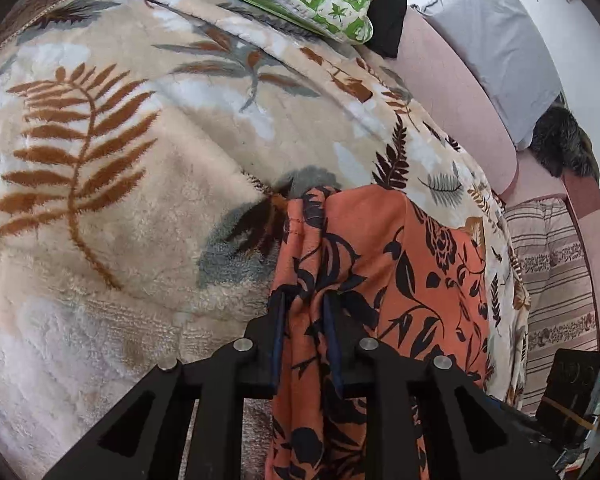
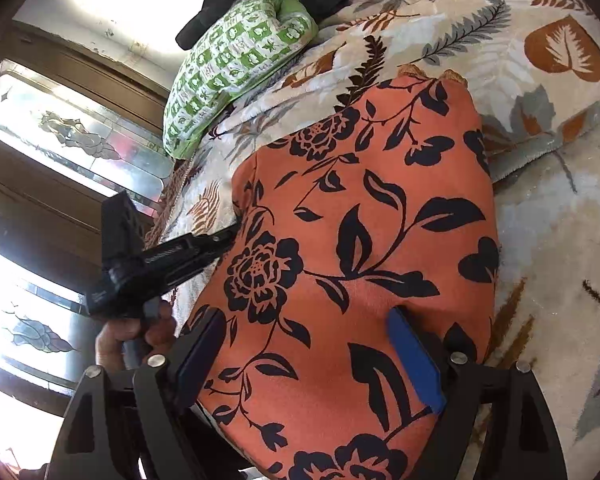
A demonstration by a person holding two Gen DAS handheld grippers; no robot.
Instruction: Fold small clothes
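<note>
Left gripper (image 1: pixel 304 304) pinches the orange floral garment's (image 2: pixel 360 240) bunched edge; right gripper (image 2: pixel 312 344) gapes wide over it, on the leaf-print blanket (image 1: pixel 140 200)

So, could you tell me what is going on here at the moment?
A person is folding an orange floral garment on a leaf-patterned blanket spread over a bed. The left tool has pinched a bunched edge of the garment between its pads. The right tool stands wide open over the flat part of the cloth, gripping nothing. A green patterned pillow lies further back on the blanket.
</note>
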